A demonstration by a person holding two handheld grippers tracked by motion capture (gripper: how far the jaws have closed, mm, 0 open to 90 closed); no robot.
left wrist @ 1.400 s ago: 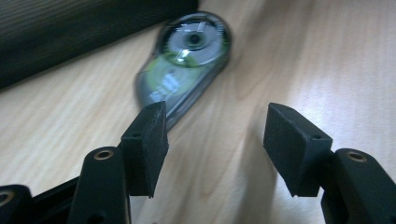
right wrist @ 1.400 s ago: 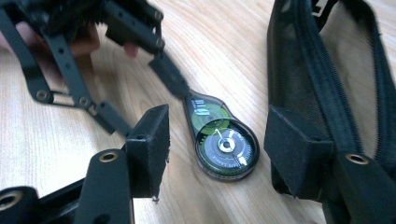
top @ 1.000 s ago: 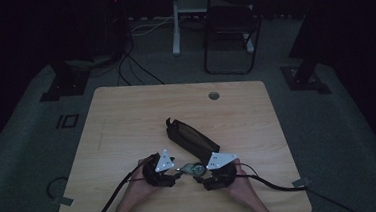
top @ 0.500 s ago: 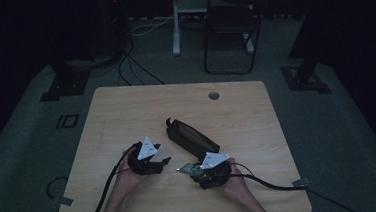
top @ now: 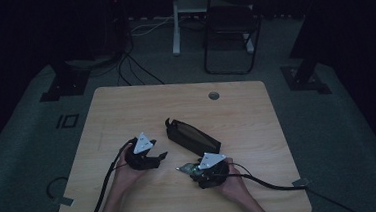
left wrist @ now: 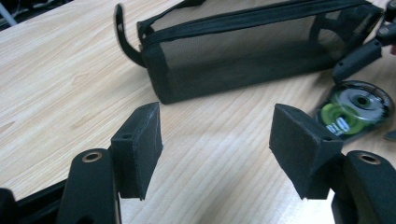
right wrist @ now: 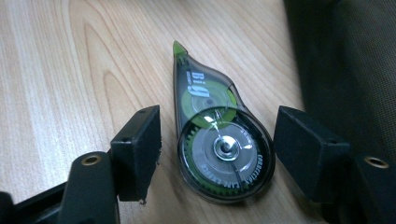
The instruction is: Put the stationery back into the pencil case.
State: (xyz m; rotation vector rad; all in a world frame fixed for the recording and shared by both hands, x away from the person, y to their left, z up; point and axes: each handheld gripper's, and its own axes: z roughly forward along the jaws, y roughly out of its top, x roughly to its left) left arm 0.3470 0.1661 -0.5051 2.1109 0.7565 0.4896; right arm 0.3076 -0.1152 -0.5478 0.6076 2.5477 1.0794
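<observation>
My right gripper (right wrist: 217,156) stands with jaws apart, straddling the round end of the correction tape dispenser (right wrist: 219,144), which lies flat on the desk (top: 126,110). I judge this the pre-grasp; next I must close squarely. Its long axis runs away from me, green tip foremost. My left gripper (left wrist: 215,149) is spread, empty. Beyond lies the black mesh pencil case (left wrist: 261,46).

Correction tape dispenser (right wrist: 219,144) lies between the parted right gripper (right wrist: 217,154) jaws.
</observation>
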